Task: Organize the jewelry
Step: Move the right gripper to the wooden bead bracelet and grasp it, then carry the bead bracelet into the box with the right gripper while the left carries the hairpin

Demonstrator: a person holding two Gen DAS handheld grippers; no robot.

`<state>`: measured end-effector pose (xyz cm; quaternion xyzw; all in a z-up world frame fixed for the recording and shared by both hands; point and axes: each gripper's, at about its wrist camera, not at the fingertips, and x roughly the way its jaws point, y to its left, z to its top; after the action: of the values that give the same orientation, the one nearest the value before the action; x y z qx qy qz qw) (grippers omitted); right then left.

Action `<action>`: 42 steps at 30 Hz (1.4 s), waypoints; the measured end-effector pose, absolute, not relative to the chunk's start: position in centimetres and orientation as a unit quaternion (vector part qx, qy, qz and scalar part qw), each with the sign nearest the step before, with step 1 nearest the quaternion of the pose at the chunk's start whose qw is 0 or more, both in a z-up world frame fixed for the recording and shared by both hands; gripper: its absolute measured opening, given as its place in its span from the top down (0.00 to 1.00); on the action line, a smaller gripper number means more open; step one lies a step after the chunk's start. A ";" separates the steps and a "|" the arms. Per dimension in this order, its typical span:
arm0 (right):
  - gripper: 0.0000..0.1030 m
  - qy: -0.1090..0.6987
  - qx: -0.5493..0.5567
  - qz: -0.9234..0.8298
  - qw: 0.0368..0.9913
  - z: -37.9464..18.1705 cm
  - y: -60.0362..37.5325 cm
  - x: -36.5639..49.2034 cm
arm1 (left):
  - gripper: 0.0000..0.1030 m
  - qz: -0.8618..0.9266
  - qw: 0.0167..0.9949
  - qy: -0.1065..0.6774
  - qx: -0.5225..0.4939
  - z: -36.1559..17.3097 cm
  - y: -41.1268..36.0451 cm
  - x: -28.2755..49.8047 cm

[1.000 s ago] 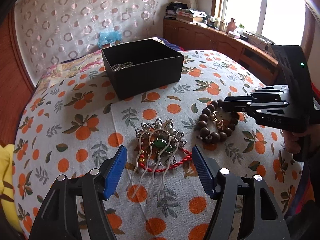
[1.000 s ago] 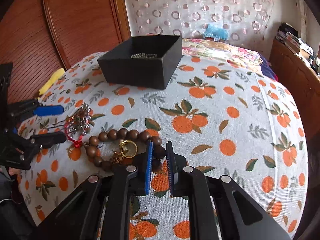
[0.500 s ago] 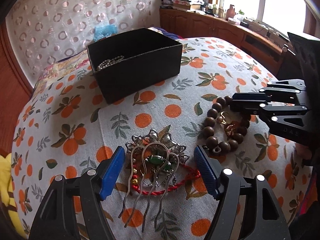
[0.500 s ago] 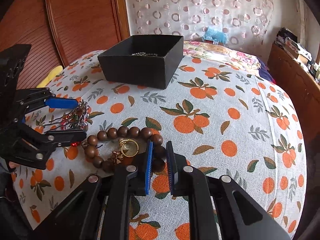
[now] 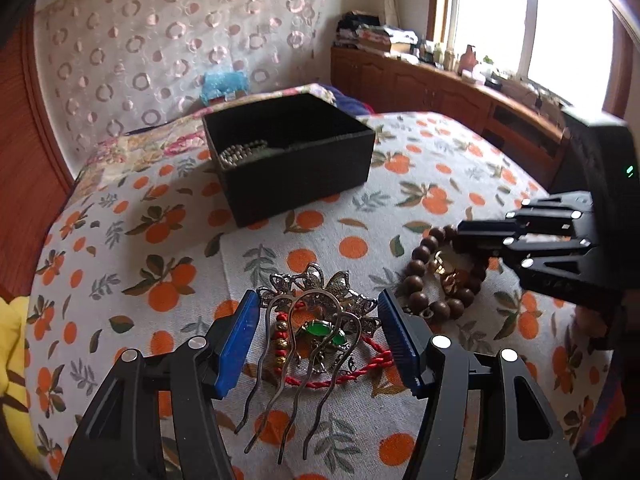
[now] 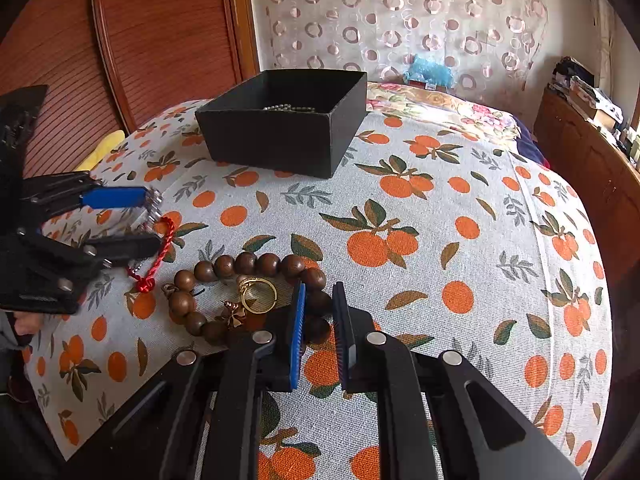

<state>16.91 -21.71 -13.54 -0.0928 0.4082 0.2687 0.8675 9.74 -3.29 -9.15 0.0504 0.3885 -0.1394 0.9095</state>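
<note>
A silver hair comb with a green stone (image 5: 320, 328) lies on a red cord bracelet (image 5: 344, 376) on the orange-print cloth. My left gripper (image 5: 316, 340) is open, its blue pads either side of the comb's head, apart from it. A brown bead bracelet (image 6: 248, 268) with a gold ring (image 6: 258, 290) inside lies to the right. My right gripper (image 6: 318, 332) is nearly shut, a narrow gap over the bracelet's near beads (image 6: 318, 302); whether it grips them is unclear. A black box (image 5: 292, 160) holding a silver bead chain (image 5: 240, 154) stands behind.
The bed has a wooden headboard (image 6: 160, 40) on the left and a wooden cabinet (image 5: 440, 92) with clutter under the window on the right. A yellow cloth (image 5: 12, 340) lies at the left edge. A patterned curtain (image 6: 400, 12) hangs behind.
My left gripper has moved forward and down over the hair comb, its pads now flanking the comb's head. The right gripper has stayed at the bead bracelet with the same narrow gap.
</note>
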 end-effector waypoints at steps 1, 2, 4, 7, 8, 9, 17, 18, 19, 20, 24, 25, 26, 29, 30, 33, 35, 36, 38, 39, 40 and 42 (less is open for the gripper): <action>0.85 0.408 -0.093 0.269 0.868 -13.5 -21.7 16.9 | 0.43 -0.138 0.913 0.380 0.044 -8.7 -3.0 9.3; 0.85 0.408 -0.093 0.269 0.867 -13.5 -21.7 16.9 | 0.43 -0.137 0.917 0.374 0.039 -8.3 -2.9 9.0; 0.85 0.408 -0.093 0.269 0.867 -13.5 -21.7 16.9 | 0.43 -0.137 0.921 0.364 0.032 -7.7 -2.8 8.5; 0.85 0.408 -0.092 0.269 0.867 -13.5 -21.7 16.9 | 0.43 -0.136 0.926 0.351 0.025 -6.9 -2.5 7.8; 0.85 0.408 -0.093 0.269 0.867 -13.5 -21.7 16.9 | 0.43 -0.136 0.927 0.348 0.024 -6.8 -2.5 7.6; 0.85 0.408 -0.093 0.269 0.867 -13.5 -21.7 16.9 | 0.43 -0.137 0.928 0.346 0.020 -6.6 -2.4 7.5; 0.86 0.402 -0.084 0.280 0.868 -12.8 -21.5 16.9 | 0.43 -0.133 0.932 0.336 0.006 -6.2 -1.3 7.2; 0.86 0.397 -0.084 0.282 0.870 -12.4 -21.4 16.8 | 0.43 -0.133 0.933 0.334 0.005 -6.1 -1.1 7.1; 0.86 0.390 -0.083 0.286 0.871 -11.7 -21.3 16.6 | 0.43 -0.132 0.934 0.333 0.003 -6.1 -0.9 7.0; 0.86 0.384 -0.082 0.290 0.873 -11.1 -21.1 16.4 | 0.43 -0.131 0.934 0.332 0.001 -6.0 -0.8 7.0; 0.86 0.363 -0.090 0.302 0.877 -8.7 -20.2 15.9 | 0.43 -0.127 0.937 0.326 -0.004 -5.7 -0.3 7.0; 0.86 0.359 -0.092 0.304 0.877 -8.3 -20.0 15.8 | 0.43 -0.127 0.937 0.325 -0.004 -5.5 -0.2 7.0; 0.86 0.356 -0.094 0.307 0.878 -7.7 -19.8 15.7 | 0.43 -0.126 0.938 0.323 -0.005 -5.4 -0.1 7.0; 0.86 0.346 -0.101 0.311 0.879 -6.4 -19.2 15.6 | 0.43 -0.124 0.940 0.319 -0.007 -5.1 0.1 6.8; 0.86 0.343 -0.103 0.312 0.880 -6.1 -19.1 15.7 | 0.43 -0.125 0.940 0.317 -0.010 -5.0 0.2 6.8; 0.86 0.334 -0.110 0.313 0.882 -4.8 -18.8 15.7 | 0.43 -0.125 0.942 0.312 -0.012 -4.8 0.4 6.7; 0.86 0.327 -0.114 0.311 0.885 -3.9 -18.7 15.9 | 0.43 -0.126 0.942 0.310 -0.014 -4.6 0.5 6.7; 0.86 0.324 -0.115 0.310 0.887 -3.5 -18.6 16.0 | 0.43 -0.126 0.942 0.310 -0.015 -4.5 0.6 6.8; 0.86 0.319 -0.117 0.307 0.889 -3.0 -18.5 16.2 | 0.43 -0.125 0.943 0.308 -0.014 -4.4 0.6 6.8; 0.86 0.317 -0.117 0.305 0.890 -2.7 -18.4 16.5 | 0.43 -0.124 0.943 0.308 -0.014 -4.3 0.7 6.9; 0.86 0.316 -0.117 0.303 0.891 -2.5 -18.4 16.8 | 0.43 -0.124 0.943 0.307 -0.014 -4.2 0.8 7.0; 0.86 0.314 -0.117 0.300 0.893 -2.1 -18.2 17.5 | 0.43 -0.123 0.944 0.306 -0.014 -4.1 0.9 7.3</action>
<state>17.54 -18.20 -2.10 -0.1173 0.3144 0.3003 0.8929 7.25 0.89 -4.06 -0.0138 0.3064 -0.1226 0.9439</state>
